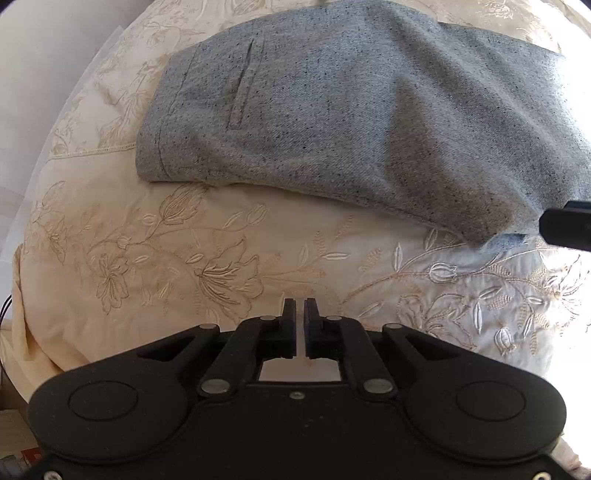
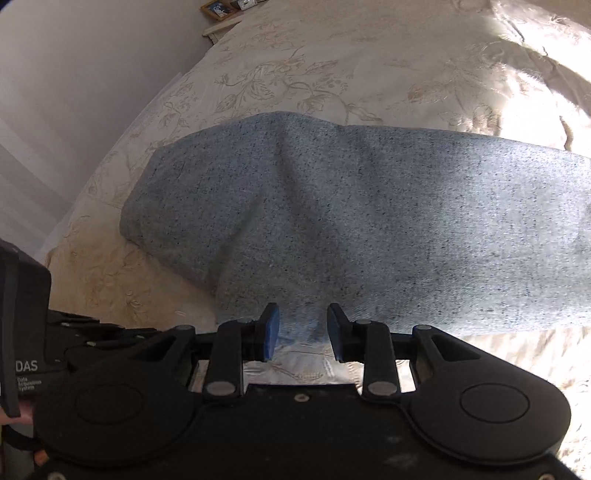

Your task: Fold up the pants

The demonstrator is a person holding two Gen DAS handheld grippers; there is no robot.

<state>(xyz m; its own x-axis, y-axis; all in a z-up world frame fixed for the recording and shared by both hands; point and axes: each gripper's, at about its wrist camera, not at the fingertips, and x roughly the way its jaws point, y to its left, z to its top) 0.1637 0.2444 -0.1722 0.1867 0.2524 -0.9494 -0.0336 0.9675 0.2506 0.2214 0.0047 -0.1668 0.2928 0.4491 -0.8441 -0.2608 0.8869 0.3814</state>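
Grey speckled pants (image 1: 351, 122) lie folded lengthwise on the bed, back pocket slit facing up at the left end. My left gripper (image 1: 300, 306) is shut with nothing between its fingers. It hovers over bare bedspread, short of the pants' near edge. In the right wrist view the pants (image 2: 369, 229) stretch across the frame. My right gripper (image 2: 303, 317) stands open at their near edge. A fold of the cloth reaches in between its blue-padded fingers (image 2: 271, 328), and the pads do not press on it.
A cream bedspread (image 1: 166, 258) with embroidered flowers covers the bed (image 2: 369, 55). A pale wall runs along its left side. Framed pictures (image 2: 218, 9) stand on a bedside unit at the far corner. The body of the left gripper device (image 2: 26, 314) shows at the left edge.
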